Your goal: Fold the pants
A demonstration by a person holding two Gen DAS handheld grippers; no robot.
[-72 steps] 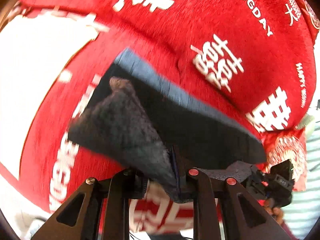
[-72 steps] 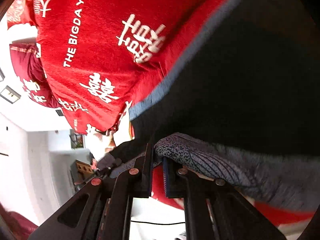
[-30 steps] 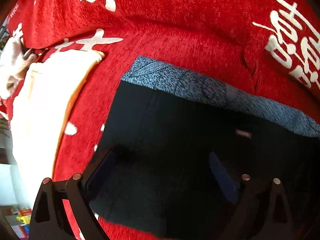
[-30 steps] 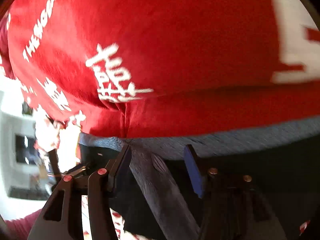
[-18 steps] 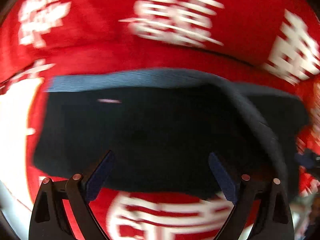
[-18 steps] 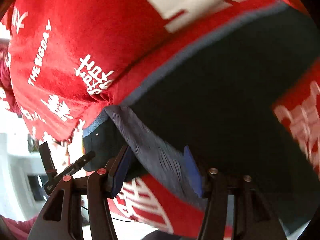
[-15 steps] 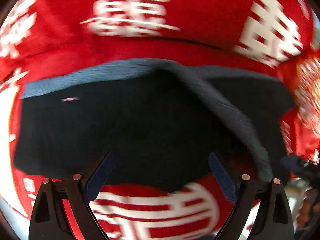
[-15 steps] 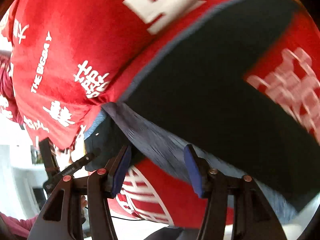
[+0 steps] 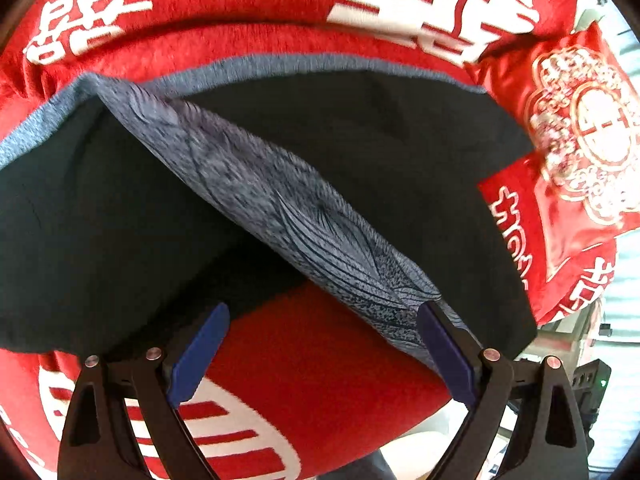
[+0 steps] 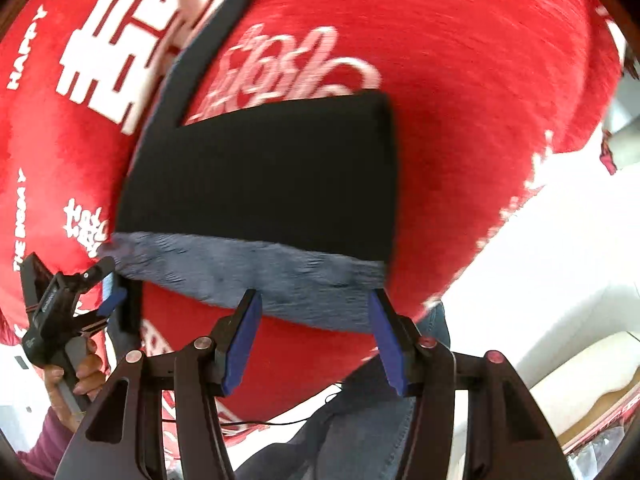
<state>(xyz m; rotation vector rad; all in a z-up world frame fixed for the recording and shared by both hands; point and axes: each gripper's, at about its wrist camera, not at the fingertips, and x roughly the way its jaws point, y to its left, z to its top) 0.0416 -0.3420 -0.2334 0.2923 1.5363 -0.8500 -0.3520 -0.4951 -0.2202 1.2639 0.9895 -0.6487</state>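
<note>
The black pants (image 9: 380, 152) with a grey patterned waistband (image 9: 288, 208) lie folded on a red blanket (image 9: 312, 360). In the left wrist view the waistband runs diagonally across the dark cloth. My left gripper (image 9: 320, 344) is open and empty just in front of the pants' near edge. In the right wrist view the pants (image 10: 264, 172) form a dark rectangle with the waistband (image 10: 256, 276) along the near edge. My right gripper (image 10: 316, 332) is open and empty right at that edge. The left gripper also shows in the right wrist view (image 10: 108, 292), at the pants' left corner.
The red blanket (image 10: 480, 80) with white characters covers the bed. A red pillow (image 9: 576, 152) lies right of the pants. The person's jeans (image 10: 360, 432) and hand (image 10: 80, 376) are near the bed's edge. A white surface (image 10: 560, 260) lies to the right.
Both grippers held the pants' cloth 2.4 s ago and have since let go and opened. The pants now lie folded on the blanket, and both grippers have drawn back to the near edge.
</note>
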